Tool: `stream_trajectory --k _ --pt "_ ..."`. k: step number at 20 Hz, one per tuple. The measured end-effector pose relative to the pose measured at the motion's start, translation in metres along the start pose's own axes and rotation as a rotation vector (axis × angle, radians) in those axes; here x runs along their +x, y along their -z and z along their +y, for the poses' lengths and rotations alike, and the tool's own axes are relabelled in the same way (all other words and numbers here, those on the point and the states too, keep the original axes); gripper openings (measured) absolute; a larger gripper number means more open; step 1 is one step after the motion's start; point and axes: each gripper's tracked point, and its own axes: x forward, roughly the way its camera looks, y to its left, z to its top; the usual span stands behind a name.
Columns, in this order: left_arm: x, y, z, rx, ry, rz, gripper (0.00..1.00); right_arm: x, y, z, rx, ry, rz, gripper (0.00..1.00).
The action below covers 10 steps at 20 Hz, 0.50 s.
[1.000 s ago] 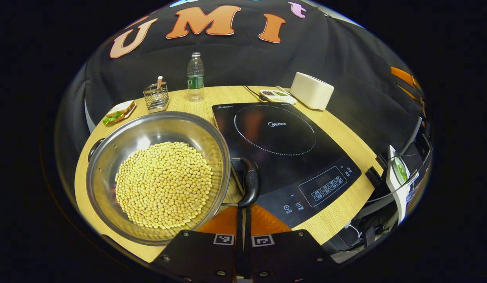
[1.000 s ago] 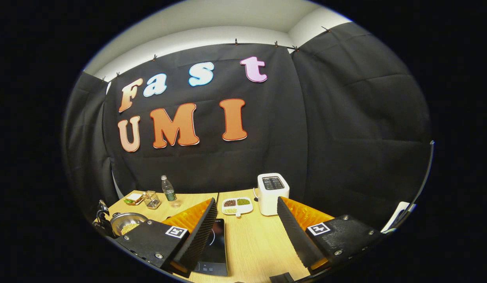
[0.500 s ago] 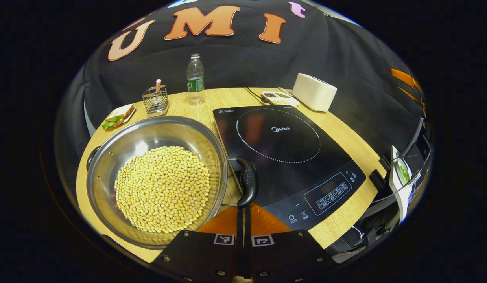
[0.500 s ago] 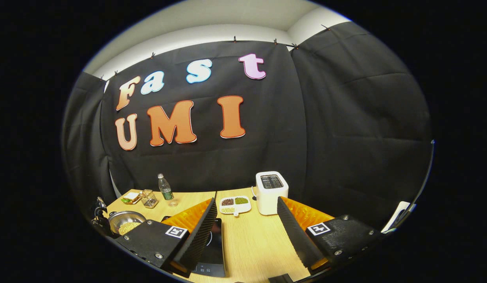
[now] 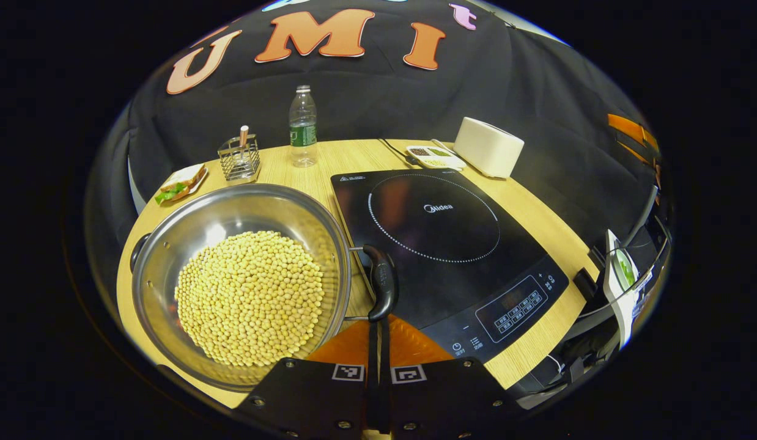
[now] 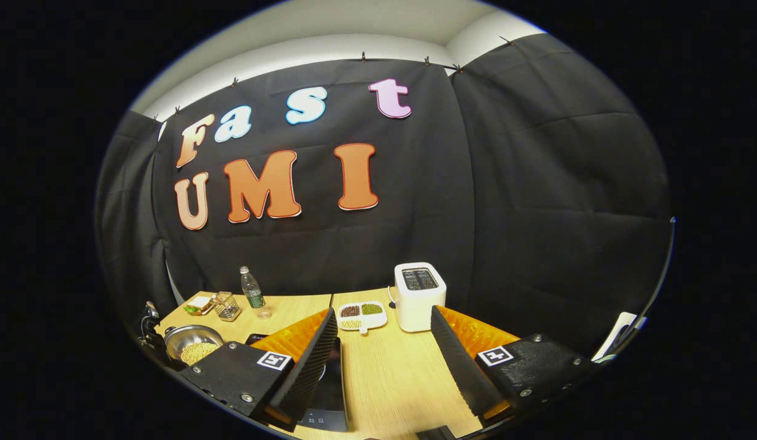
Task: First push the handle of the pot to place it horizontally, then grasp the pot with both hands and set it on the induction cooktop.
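Left gripper (image 5: 378,342) closed tight, fingers together, holding nothing; I have tip right at near end of pot handle (image 5: 383,282). Handle's long axis runs straight away from me. Pot (image 5: 241,278), full of beans, on table left of induction cooktop (image 5: 443,244). Right gripper (image 6: 383,360) wide open, empty, well off pot. Left nearer; I judge it does push.

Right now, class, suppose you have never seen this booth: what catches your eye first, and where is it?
First, the wide stainless-steel pot heaped with yellow soybeans, at the table's left in the left gripper view. Beside it on the right lies the flat black induction cooktop, the pot's black side handle at its near edge. The left gripper, fingers closed, sits just behind that handle.
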Motion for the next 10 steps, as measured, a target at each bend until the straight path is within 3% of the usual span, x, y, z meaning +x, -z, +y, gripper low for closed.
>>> stream_trajectory --k 10 --pt "0.015 -0.024 0.008 -0.026 0.011 -0.029 0.01 0.009 0.007 0.002 -0.01 0.007 0.023 0.95"
